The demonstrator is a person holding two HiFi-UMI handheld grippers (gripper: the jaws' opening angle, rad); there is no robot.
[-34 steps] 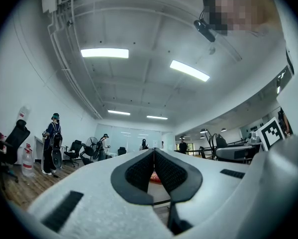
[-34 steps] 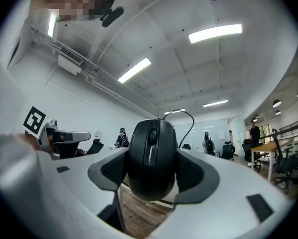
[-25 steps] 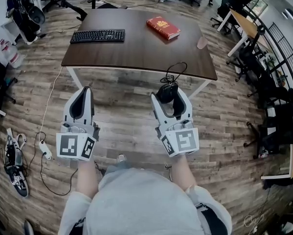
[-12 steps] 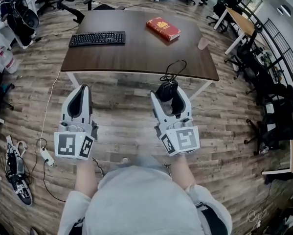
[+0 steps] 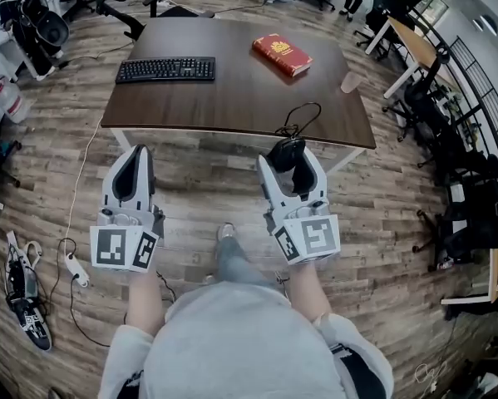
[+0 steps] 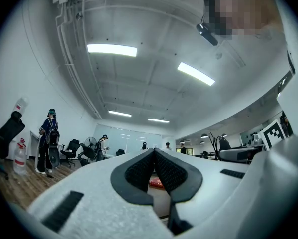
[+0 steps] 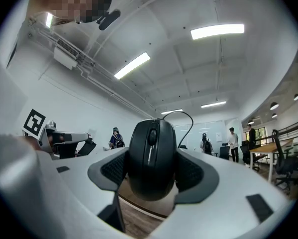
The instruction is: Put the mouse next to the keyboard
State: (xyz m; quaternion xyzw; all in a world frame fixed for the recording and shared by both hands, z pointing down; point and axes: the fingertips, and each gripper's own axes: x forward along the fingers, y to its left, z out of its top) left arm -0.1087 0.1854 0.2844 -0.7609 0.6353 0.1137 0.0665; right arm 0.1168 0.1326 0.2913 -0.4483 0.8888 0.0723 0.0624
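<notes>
While right hand-held gripper (image 5: 287, 158) clamps mouse (image 7: 152, 158), keyboard (image 5: 165, 69) on table (image 5: 232, 98) ahead.

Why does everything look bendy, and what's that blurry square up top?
Head view: the wide lens bends the table into a curve. Right gripper view: same curving, dark corners, and the mouse looms huge yet sharp. Both gripper views: the mosaic square was added afterwards to hide a face.

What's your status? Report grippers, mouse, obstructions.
Right gripper shut on black corded computer mouse, short of dark wooden table. Left gripper shut, empty. Black keyboard at table's far-left corner. Red book well apart, nothing blocking.
</notes>
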